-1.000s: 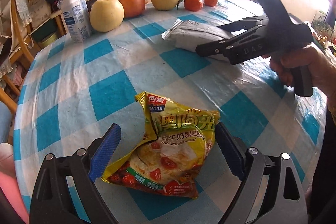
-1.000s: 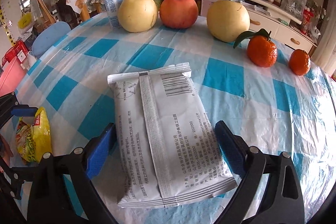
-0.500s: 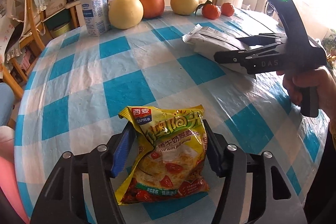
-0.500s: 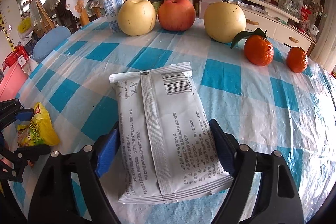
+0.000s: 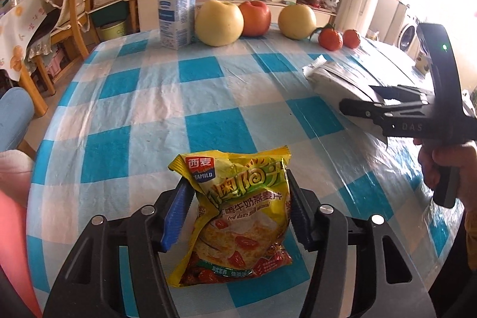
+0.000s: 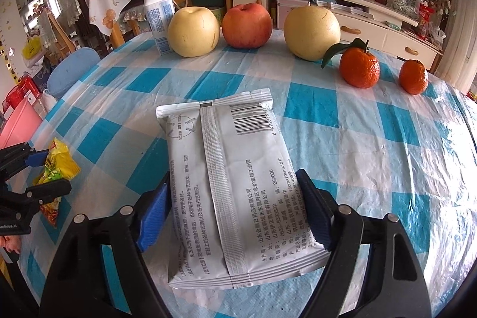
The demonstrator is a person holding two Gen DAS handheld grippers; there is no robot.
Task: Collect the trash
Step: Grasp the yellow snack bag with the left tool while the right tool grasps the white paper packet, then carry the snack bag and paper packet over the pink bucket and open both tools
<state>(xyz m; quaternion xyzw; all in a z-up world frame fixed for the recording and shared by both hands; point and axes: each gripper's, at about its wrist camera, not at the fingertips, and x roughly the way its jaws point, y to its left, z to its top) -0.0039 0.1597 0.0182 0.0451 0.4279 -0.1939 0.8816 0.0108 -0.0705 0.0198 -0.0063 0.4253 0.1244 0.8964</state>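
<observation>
The left gripper clamps the yellow oatmeal packet at the table's near edge. The right gripper pinches the grey pouch, whose printed barcode shows only in the right wrist view; beyond stand the milk bottle and the fruit row.

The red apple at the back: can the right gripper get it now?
Probably not: the right gripper has its jaws shut on the white packet, which also lies between it and the red apple.

Cluttered white sideboard, wooden chair, bright window light at right
</observation>
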